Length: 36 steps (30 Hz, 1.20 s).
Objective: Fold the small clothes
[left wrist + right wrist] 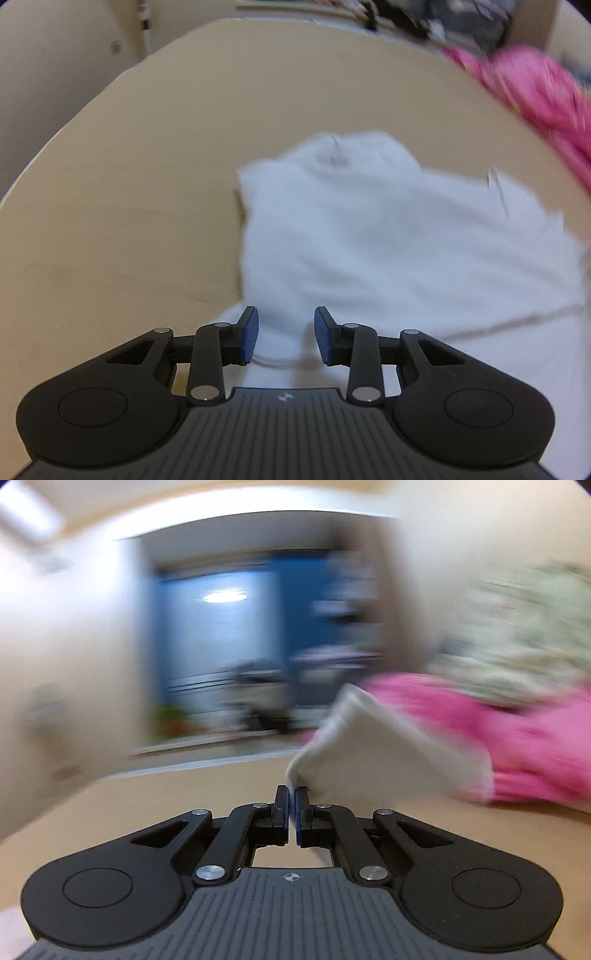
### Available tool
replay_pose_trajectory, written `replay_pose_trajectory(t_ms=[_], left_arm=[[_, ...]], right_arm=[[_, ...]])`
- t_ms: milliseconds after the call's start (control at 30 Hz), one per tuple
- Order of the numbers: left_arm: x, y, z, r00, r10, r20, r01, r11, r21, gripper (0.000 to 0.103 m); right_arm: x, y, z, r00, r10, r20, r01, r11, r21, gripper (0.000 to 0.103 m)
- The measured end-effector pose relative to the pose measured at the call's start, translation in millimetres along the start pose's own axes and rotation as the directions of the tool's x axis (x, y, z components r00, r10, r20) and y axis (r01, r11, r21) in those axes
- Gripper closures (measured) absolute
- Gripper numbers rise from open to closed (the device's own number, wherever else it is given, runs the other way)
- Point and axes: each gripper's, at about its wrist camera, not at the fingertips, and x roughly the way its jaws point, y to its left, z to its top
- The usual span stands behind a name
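Left wrist view: looking down at a beige table (129, 184) with a white garment (388, 251) spread flat across the middle and right side, a bit soft from blur. Left gripper (286, 334) hovering over the near edge of that white cloth, jaws parted with a clear gap, blue pads (249, 334) not pressing anything, just fabric showing underneath between them. Off at the far right edge, a crumpled pink garment (535, 88), well apart from the left gripper and sitting just past the white one. Some dark clutter (461, 18) beyond the table's far edge, too smeared to identify. Right wrist view: really blurry overall, so not much to say about the background except a blue window-ish panel (221, 646) and pale walls. Right gripper (292, 812) closed down tight, jaws pinched on a thin edge of white cloth (388, 760), which lifts up and away to the right from the fingertips as a folded flap. Behind that flap, the pink garment (517, 746) again, lying on the table (147, 797), with a pale greenish patterned bundle (524, 635) piled above it. Can't tell from either view whether the pinched flap belongs to the same white piece under the left gripper, though same colour.
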Motion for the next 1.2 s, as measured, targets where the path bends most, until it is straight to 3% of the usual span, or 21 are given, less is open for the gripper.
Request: replay_pose_trajectory(t_ms=[67, 133, 167, 200, 267, 300, 433, 567, 733, 800, 867, 1000, 1033, 1133, 1200], left_arm=[[-9, 15, 4, 0.999, -0.016, 0.030, 0.018, 0.997, -0.070, 0.066], [-14, 32, 8, 0.998, -0.045, 0.046, 0.051, 0.987, -0.152, 0.071], [-16, 41, 10, 0.997, -0.058, 0.051, 0.067, 0.978, -0.197, 0.076], [-16, 48, 11, 0.996, -0.070, 0.054, 0.080, 0.969, -0.234, 0.077], [-15, 59, 12, 0.993, -0.102, 0.051, 0.113, 0.950, -0.291, 0.077], [-14, 61, 13, 0.991, -0.127, 0.047, 0.135, 0.941, -0.311, 0.077], [-5, 63, 18, 0.970, -0.243, 0.025, 0.237, 0.908, -0.346, 0.077], [12, 54, 21, 0.950, -0.312, -0.005, 0.291, 0.893, -0.344, 0.077], [37, 30, 18, 0.965, -0.254, -0.069, 0.226, 0.935, -0.273, 0.077], [32, 21, 18, 0.975, -0.215, -0.052, 0.200, 0.958, -0.207, 0.096], [13, 19, 22, 0.976, -0.218, -0.002, 0.214, 0.961, -0.174, 0.097], [-46, 39, 29, 0.971, -0.164, 0.177, 0.195, 0.964, -0.179, 0.096], [-49, 44, 28, 0.973, -0.152, 0.172, 0.184, 0.966, -0.184, 0.095], [-32, 54, 21, 0.995, -0.083, 0.054, 0.093, 0.974, -0.208, 0.083], [-31, 59, 21, 0.995, -0.065, 0.070, 0.080, 0.968, -0.238, 0.083]], right_arm=[[-6, 90, -21, 0.981, 0.186, -0.062, -0.187, 0.982, -0.010, 0.100], [-11, 163, -58, 0.926, 0.333, -0.177, -0.337, 0.941, 0.004, 0.098], [-9, 196, -84, 0.866, 0.406, -0.291, -0.415, 0.909, 0.033, 0.095], [-4, 219, -110, 0.783, 0.455, -0.425, -0.468, 0.880, 0.081, 0.089], [-1, 246, -159, 0.586, 0.479, -0.653, -0.494, 0.851, 0.181, 0.089], [-8, 247, -170, 0.553, 0.462, -0.694, -0.483, 0.856, 0.184, 0.089], [-50, 207, -151, 0.609, 0.435, -0.663, -0.505, 0.857, 0.099, 0.085], [-83, 144, -118, 0.672, 0.351, -0.652, -0.451, 0.892, 0.015, 0.081], [-98, 68, -84, 0.734, 0.231, -0.639, -0.328, 0.944, -0.036, 0.080], [-101, 48, -78, 0.750, 0.207, -0.629, -0.288, 0.957, -0.029, 0.080], [-98, 35, -76, 0.764, 0.187, -0.617, -0.262, 0.965, -0.032, 0.078], [-76, 33, -76, 0.793, 0.153, -0.589, -0.237, 0.969, -0.066, 0.074], [-69, 35, -79, 0.800, 0.144, -0.582, -0.232, 0.969, -0.079, 0.070], [-42, 39, -94, 0.811, 0.110, -0.574, -0.200, 0.975, -0.095, 0.065], [-29, 35, -105, 0.815, 0.081, -0.574, -0.160, 0.983, -0.090, 0.065]])
